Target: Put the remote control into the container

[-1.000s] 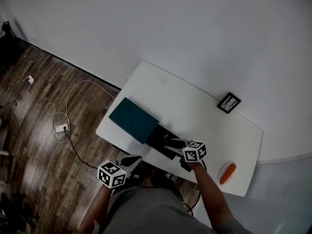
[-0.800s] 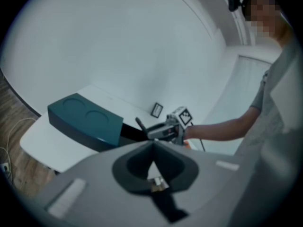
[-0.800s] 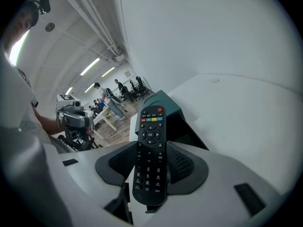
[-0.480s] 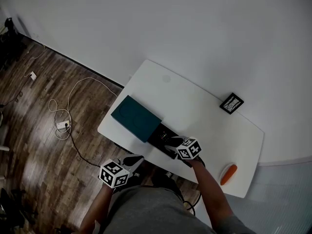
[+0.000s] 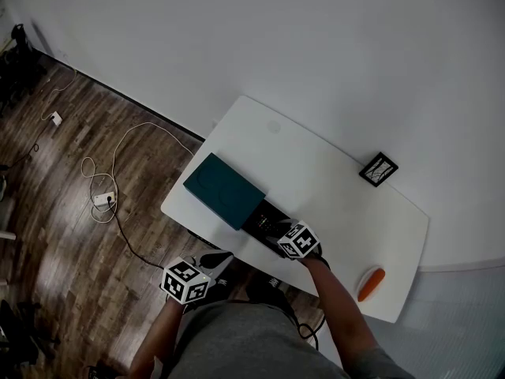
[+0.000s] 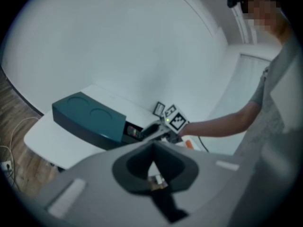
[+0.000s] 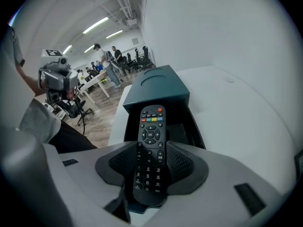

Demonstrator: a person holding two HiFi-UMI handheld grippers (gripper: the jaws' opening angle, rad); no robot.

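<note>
Head view: a white table (image 5: 339, 188) carries a teal container (image 5: 225, 190) whose dark open end faces the person. The right gripper (image 5: 278, 231) is at that opening. The left gripper (image 5: 215, 260) hangs off the table's near edge, and an orange object (image 5: 369, 283) and a small black frame (image 5: 378, 169) lie well apart. Left gripper view: its fingers are pressed together with nothing between them. Beyond them the container (image 6: 87, 119) shows two round dents in its lid, and the right gripper (image 6: 158, 129) is at its open end. Right gripper view: the fingers pinch the remote control (image 7: 150, 150) by its long sides. Its button end reaches over the black compartment (image 7: 182, 126), which shows nothing else inside. Only this view shows the remote's full keypad.
</note>
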